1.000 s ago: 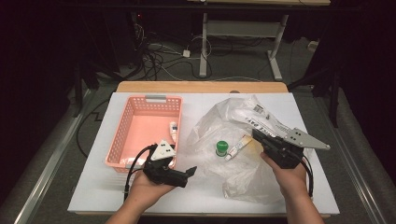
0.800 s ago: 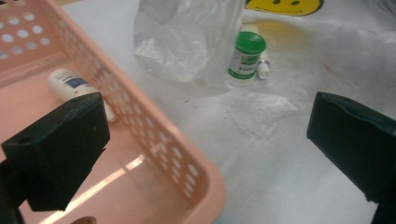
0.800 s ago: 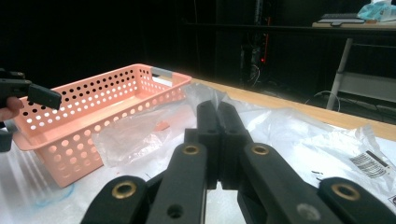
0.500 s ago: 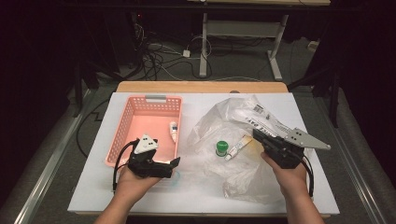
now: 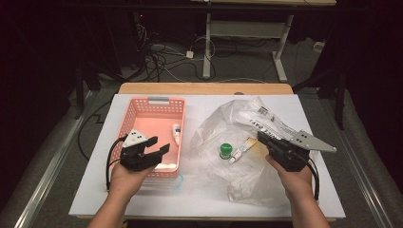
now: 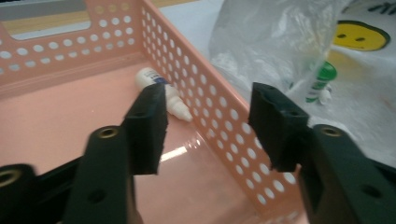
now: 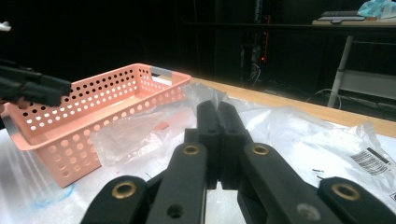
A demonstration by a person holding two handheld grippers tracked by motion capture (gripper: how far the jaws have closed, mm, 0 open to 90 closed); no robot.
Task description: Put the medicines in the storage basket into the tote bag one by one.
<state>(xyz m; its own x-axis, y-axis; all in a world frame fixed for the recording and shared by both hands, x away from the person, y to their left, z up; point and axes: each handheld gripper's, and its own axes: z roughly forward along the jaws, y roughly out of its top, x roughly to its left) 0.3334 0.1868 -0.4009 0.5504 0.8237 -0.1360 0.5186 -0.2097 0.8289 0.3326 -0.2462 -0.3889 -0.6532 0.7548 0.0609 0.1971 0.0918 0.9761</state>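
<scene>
A pink perforated basket (image 5: pixel 142 107) stands at the left of the white table, with a small white tube (image 5: pixel 176 133) lying inside by its right wall. My left gripper (image 5: pixel 159 145) hovers over the basket's near right corner. In the left gripper view its jaws (image 6: pixel 208 126) straddle the basket wall (image 6: pixel 210 93) without touching it. They are open and have just been closing, and the white tube (image 6: pixel 163 95) lies beyond them. My right gripper (image 5: pixel 262 137) is shut on the clear plastic bag (image 5: pixel 237 123), whose film peaks at the closed fingertips (image 7: pixel 217 112). A green-capped bottle (image 5: pixel 225 151) and a pale tube (image 5: pixel 242 148) lie in the bag.
The bag (image 7: pixel 289 135) spreads over the table's right half and carries a barcode label (image 5: pixel 266 116). The green-capped bottle (image 6: pixel 320 81) shows through the film just right of the basket. A wooden strip (image 5: pixel 204 88) edges the table's far side, with cables and desk legs on the floor beyond.
My left gripper has moved left and a little away, from in front of the basket to its near right corner, and its jaws now stand narrower. The right gripper and bag have not moved.
</scene>
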